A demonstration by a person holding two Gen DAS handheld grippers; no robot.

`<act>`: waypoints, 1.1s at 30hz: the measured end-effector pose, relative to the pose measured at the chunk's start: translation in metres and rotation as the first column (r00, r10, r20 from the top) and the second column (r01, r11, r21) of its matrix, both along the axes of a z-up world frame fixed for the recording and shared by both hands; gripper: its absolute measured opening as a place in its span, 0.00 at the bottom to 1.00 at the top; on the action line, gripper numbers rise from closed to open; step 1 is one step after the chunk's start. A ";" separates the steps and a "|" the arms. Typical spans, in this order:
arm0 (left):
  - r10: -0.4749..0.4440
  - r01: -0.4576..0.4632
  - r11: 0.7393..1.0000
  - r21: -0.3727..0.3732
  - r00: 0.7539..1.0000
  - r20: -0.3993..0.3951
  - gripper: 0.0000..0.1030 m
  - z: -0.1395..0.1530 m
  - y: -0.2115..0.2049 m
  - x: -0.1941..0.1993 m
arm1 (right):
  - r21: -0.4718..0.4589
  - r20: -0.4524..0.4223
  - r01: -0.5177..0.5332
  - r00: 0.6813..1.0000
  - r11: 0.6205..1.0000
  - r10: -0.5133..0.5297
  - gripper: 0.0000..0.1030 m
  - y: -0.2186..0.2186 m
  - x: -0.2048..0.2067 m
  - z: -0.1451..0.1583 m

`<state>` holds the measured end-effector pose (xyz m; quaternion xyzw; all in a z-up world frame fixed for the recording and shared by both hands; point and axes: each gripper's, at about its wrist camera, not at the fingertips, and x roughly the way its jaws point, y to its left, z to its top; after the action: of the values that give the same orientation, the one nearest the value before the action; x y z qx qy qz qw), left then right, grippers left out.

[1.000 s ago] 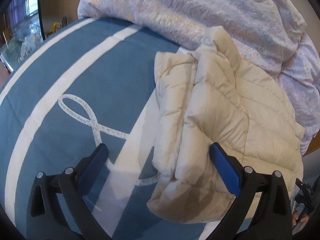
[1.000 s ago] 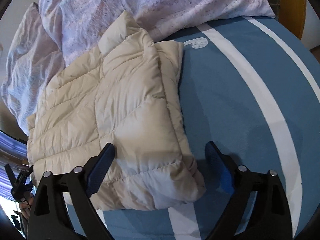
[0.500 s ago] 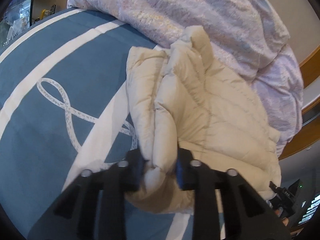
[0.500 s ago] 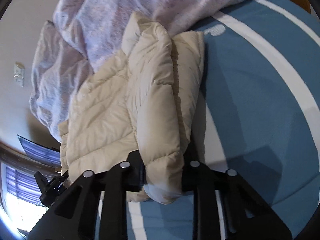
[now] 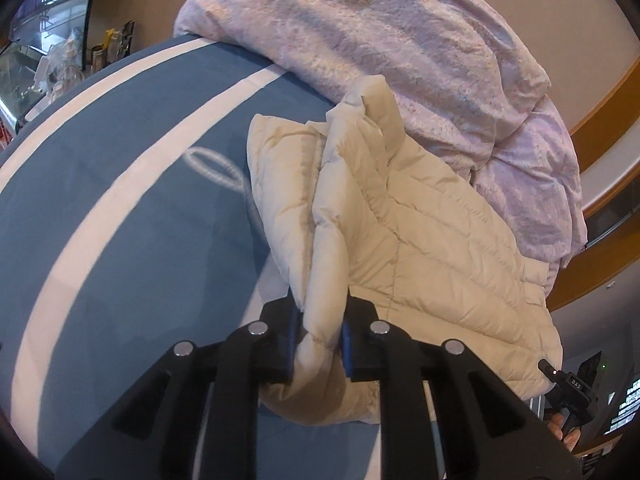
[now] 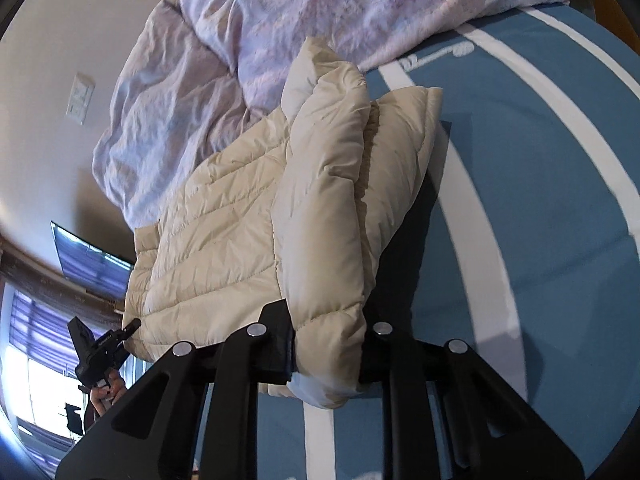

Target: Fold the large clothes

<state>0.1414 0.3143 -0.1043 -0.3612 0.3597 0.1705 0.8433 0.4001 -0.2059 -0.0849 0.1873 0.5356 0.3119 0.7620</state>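
Observation:
A cream quilted puffer jacket (image 5: 420,240) lies folded on a blue bed cover (image 5: 120,220) with white stripes. My left gripper (image 5: 320,332) pinches a thick fold at the jacket's near edge, with its jaws still closing and the blue pads (image 5: 347,346) pressing into the padding. In the right wrist view, the jacket (image 6: 224,232) hangs from my right gripper (image 6: 328,344). That gripper's jaws are also closing on a bunched near corner. The held edge is raised off the cover (image 6: 540,200) and casts a dark shadow under it.
A crumpled pale pink duvet (image 5: 380,40) is heaped along the far side of the bed, touching the jacket's collar end, and shows again as the duvet (image 6: 320,8) in the right view. A hand (image 5: 568,432) grips the other tool's handle. A window and wall screen (image 6: 92,256) lie beyond.
Both grippers went from wide open around the jacket's near edge to clamped on it. They then lifted the edge, so the jacket's near part now hangs above the bed cover.

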 end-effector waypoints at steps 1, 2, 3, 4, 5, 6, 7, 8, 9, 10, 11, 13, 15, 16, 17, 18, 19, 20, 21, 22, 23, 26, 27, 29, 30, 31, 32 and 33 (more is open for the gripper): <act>-0.002 0.002 1.000 -0.005 1.000 0.000 0.16 -0.001 0.000 -0.008 | -0.001 -0.006 -0.001 1.000 1.000 0.001 0.18 -0.001 -0.004 0.000; -0.005 0.005 1.000 -0.007 1.000 0.000 0.16 -0.001 0.000 -0.013 | -0.006 -0.012 -0.004 1.000 1.000 0.004 0.18 -0.002 -0.009 -0.001; -0.010 0.010 1.000 -0.007 1.000 -0.001 0.16 -0.001 0.000 -0.020 | -0.014 -0.016 -0.009 1.000 1.000 0.008 0.18 -0.002 -0.014 -0.002; -0.013 0.013 1.000 -0.007 1.000 -0.002 0.17 -0.001 -0.001 -0.024 | -0.023 -0.017 -0.014 1.000 1.000 0.013 0.18 -0.003 -0.019 -0.004; -0.016 0.016 1.000 -0.008 1.000 -0.003 0.17 -0.002 -0.001 -0.028 | -0.035 -0.021 -0.018 1.000 0.999 0.017 0.18 -0.003 -0.023 -0.005; -0.020 0.020 1.000 -0.009 1.000 -0.005 0.17 -0.003 -0.002 -0.032 | -0.043 -0.021 -0.020 1.000 0.999 0.019 0.18 -0.004 -0.027 -0.007; -0.024 0.024 1.000 -0.010 1.000 -0.005 0.17 -0.004 -0.002 -0.035 | -0.053 -0.022 -0.022 1.000 0.998 0.021 0.18 -0.004 -0.030 -0.009; -0.026 0.026 1.000 -0.013 1.000 -0.005 0.17 -0.006 -0.002 -0.038 | -0.065 -0.023 -0.022 1.000 0.998 0.021 0.19 -0.004 -0.032 -0.010; -0.027 0.027 1.000 -0.015 1.000 -0.005 0.19 -0.007 -0.001 -0.039 | -0.078 -0.022 -0.022 1.000 0.997 0.021 0.19 -0.004 -0.035 -0.013; -0.025 0.025 0.999 -0.021 1.000 -0.007 0.20 -0.009 -0.001 -0.039 | -0.088 -0.019 -0.020 1.000 0.996 0.019 0.20 -0.003 -0.035 -0.014; -0.021 0.020 1.000 -0.022 1.000 -0.011 0.22 -0.010 -0.001 -0.039 | -0.104 -0.012 -0.018 1.000 0.994 0.016 0.21 -0.003 -0.036 -0.015; -0.006 0.005 1.000 -0.020 1.000 -0.027 0.31 -0.012 -0.001 -0.039 | -0.135 0.000 -0.013 1.000 0.991 0.013 0.25 -0.003 -0.037 -0.015; 0.004 -0.005 1.000 -0.017 1.000 -0.031 0.39 -0.013 0.000 -0.040 | -0.194 0.032 0.005 0.999 0.981 0.001 0.37 -0.001 -0.038 -0.010; 0.014 -0.014 1.000 -0.006 0.999 -0.038 0.49 -0.012 0.001 -0.040 | -0.222 0.052 0.019 0.999 0.975 -0.008 0.42 0.000 -0.038 -0.007; 0.022 -0.022 1.000 0.001 0.999 -0.041 0.56 -0.012 0.001 -0.041 | -0.253 0.076 0.039 0.997 0.967 -0.021 0.49 0.000 -0.038 -0.003; 0.032 -0.032 0.999 0.005 0.999 -0.038 0.67 -0.011 0.003 -0.041 | -0.288 0.125 0.078 0.991 0.954 -0.043 0.54 -0.001 -0.038 0.005; 0.037 -0.037 0.999 0.005 0.999 -0.034 0.73 -0.010 0.005 -0.042 | -0.302 0.152 0.098 0.987 0.948 -0.054 0.56 -0.003 -0.038 0.009; 0.039 -0.039 0.999 0.001 0.999 -0.030 0.75 -0.009 0.007 -0.042 | -0.322 0.195 0.132 0.978 0.938 -0.071 0.57 -0.003 -0.038 0.018; 0.040 -0.040 0.999 -0.005 0.999 -0.029 0.77 -0.009 0.009 -0.040 | -0.331 0.222 0.152 0.972 0.931 -0.079 0.57 -0.003 -0.038 0.022; 0.041 -0.041 0.999 -0.009 0.999 -0.031 0.80 -0.009 0.010 -0.040 | -0.340 0.254 0.171 0.964 0.925 -0.085 0.57 -0.001 -0.038 0.028; 0.041 -0.042 0.999 -0.014 0.999 -0.034 0.81 -0.009 0.011 -0.039 | -0.346 0.283 0.182 0.956 0.921 -0.083 0.57 0.002 -0.039 0.034; 0.042 -0.043 0.999 -0.028 0.998 -0.049 0.82 -0.012 0.015 -0.031 | -0.342 0.355 0.173 0.934 0.923 -0.043 0.57 0.021 -0.043 0.050; 0.041 -0.043 0.999 -0.032 0.998 -0.052 0.83 -0.013 0.015 -0.029 | -0.340 0.374 0.153 0.927 0.928 -0.016 0.57 0.034 -0.045 0.055; 0.041 -0.043 0.998 -0.045 0.997 -0.059 0.83 -0.015 0.017 -0.024 | -0.340 0.395 0.097 0.918 0.935 0.049 0.57 0.060 -0.052 0.058; 0.042 -0.045 0.998 -0.049 0.997 -0.059 0.83 -0.016 0.017 -0.022 | -0.344 0.399 0.074 0.914 0.936 0.074 0.57 0.070 -0.054 0.057; 0.046 -0.049 0.997 -0.052 0.997 -0.060 0.83 -0.016 0.017 -0.019 | -0.352 0.405 0.049 0.908 0.935 0.105 0.57 0.083 -0.058 0.055; 0.047 -0.050 0.997 -0.055 0.997 -0.061 0.83 -0.017 0.018 -0.017 | -0.361 0.411 0.028 0.902 0.932 0.132 0.57 0.094 -0.063 0.052; 0.049 -0.053 0.997 -0.061 0.997 -0.061 0.83 -0.018 0.018 -0.014 | -0.376 0.418 0.007 0.894 0.927 0.163 0.57 0.107 -0.069 0.048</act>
<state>0.1270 0.3323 -0.1221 -0.3914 0.3805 0.1913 0.8157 0.3316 -0.0987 -0.0372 -0.0564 0.4045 0.2713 0.8715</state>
